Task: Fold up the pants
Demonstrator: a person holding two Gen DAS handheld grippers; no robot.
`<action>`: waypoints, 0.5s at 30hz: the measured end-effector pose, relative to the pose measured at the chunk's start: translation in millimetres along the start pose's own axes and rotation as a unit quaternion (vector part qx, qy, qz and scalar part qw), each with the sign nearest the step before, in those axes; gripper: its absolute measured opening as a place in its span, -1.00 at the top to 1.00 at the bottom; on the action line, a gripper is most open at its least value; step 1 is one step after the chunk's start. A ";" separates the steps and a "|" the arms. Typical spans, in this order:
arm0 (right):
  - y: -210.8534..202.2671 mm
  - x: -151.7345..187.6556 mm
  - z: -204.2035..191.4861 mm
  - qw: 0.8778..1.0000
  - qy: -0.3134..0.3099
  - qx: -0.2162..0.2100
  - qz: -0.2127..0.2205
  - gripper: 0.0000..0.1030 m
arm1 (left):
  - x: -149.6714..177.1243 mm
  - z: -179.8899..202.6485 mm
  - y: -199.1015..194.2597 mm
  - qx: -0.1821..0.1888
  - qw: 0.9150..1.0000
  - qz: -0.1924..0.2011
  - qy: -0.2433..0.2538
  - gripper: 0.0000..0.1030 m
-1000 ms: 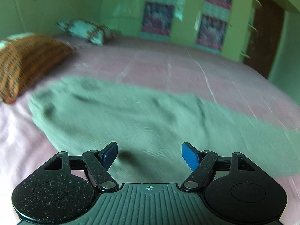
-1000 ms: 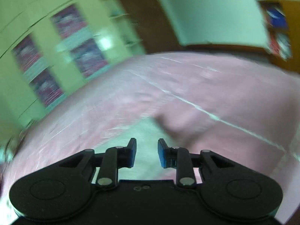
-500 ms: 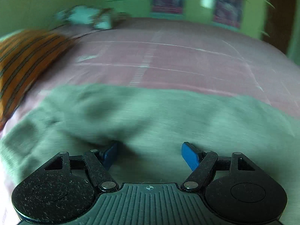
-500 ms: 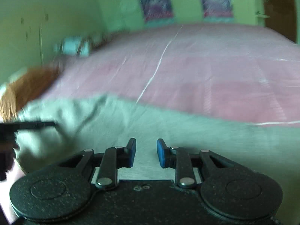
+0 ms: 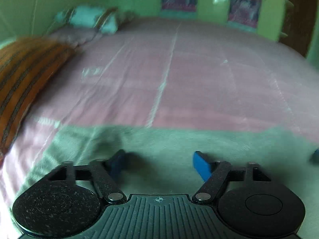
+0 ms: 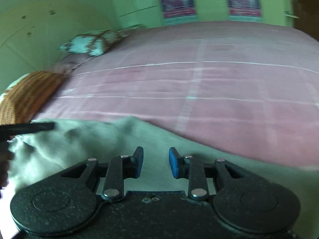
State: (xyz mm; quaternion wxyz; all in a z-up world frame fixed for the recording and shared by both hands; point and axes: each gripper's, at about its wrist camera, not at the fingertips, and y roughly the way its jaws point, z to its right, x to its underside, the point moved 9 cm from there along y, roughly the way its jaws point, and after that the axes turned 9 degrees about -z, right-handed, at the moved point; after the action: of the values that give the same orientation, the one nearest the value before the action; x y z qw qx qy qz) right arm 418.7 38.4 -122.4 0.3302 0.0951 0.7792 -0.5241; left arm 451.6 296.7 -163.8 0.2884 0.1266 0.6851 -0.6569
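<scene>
The pants (image 5: 179, 139) are lying across the near part of the bed (image 5: 189, 75), right under both my claws. My left gripper (image 5: 159, 164) is sitting to the left of my right gripper (image 6: 156, 162). Pillows are lying at the bed's left: one (image 6: 26, 95) nearer, another (image 6: 89, 41) farther back. Posters (image 6: 175, 2) are hanging on the wall behind the bed.

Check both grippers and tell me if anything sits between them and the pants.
Nothing visible does. The left gripper is right over the grey-green pants, its jaws closing with only that cloth under the gap. The right gripper is also directly above the pants, jaws opening slightly. The orange pillow lies off to the side.
</scene>
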 end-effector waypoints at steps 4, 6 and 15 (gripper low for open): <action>2.7 -26.9 4.1 0.999 -0.018 0.003 0.026 0.46 | 4.1 -36.9 -48.8 -0.023 0.997 0.068 -0.039 -0.20; 9.8 -40.5 14.2 1.000 -0.017 0.000 0.018 0.31 | 13.2 -68.0 -57.3 -0.064 0.994 0.074 -0.058 -0.51; 61.9 -51.0 -3.7 0.999 -0.037 -0.033 -0.018 0.36 | 34.8 -106.5 -29.1 -0.007 0.987 0.041 -0.154 -0.52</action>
State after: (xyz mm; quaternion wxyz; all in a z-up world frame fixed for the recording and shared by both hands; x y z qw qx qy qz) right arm 486.8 78.5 -136.8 0.3526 0.0504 0.7850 -0.5068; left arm 383.2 390.2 -162.4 0.4180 0.0503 0.6311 -0.6515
